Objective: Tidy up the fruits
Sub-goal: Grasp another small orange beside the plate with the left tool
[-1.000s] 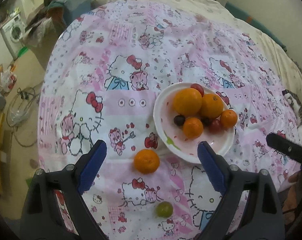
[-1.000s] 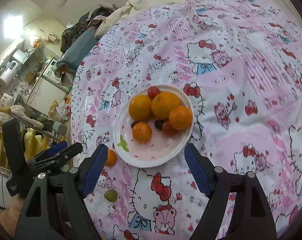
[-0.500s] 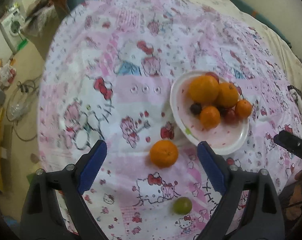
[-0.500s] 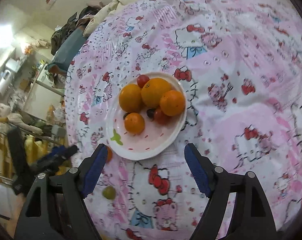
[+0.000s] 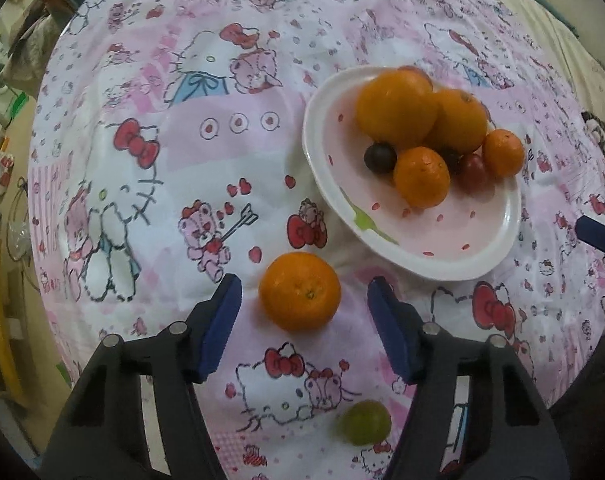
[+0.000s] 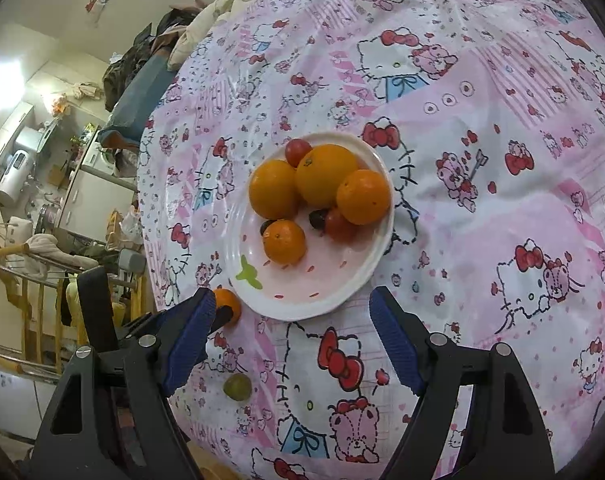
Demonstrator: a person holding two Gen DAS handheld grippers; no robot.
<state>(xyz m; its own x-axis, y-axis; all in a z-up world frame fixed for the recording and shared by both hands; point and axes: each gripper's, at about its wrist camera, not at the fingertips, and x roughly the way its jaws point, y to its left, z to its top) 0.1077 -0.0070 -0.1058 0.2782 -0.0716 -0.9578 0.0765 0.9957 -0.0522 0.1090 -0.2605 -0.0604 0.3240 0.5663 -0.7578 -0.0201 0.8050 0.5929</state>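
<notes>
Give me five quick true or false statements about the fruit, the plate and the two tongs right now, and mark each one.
1. A loose orange lies on the tablecloth outside the plate. True.
2. The left tongs are clamped on that orange. False: its jaws have just been closing, but gaps show on both sides.
3. A green grape sits on the plate. False: it lies on the cloth, nearer the camera than the orange.
4. The plate holds several oranges plus small dark and red fruits. True.
5. The right tongs hold a fruit. False: they are open and empty, near the plate's rim.
</notes>
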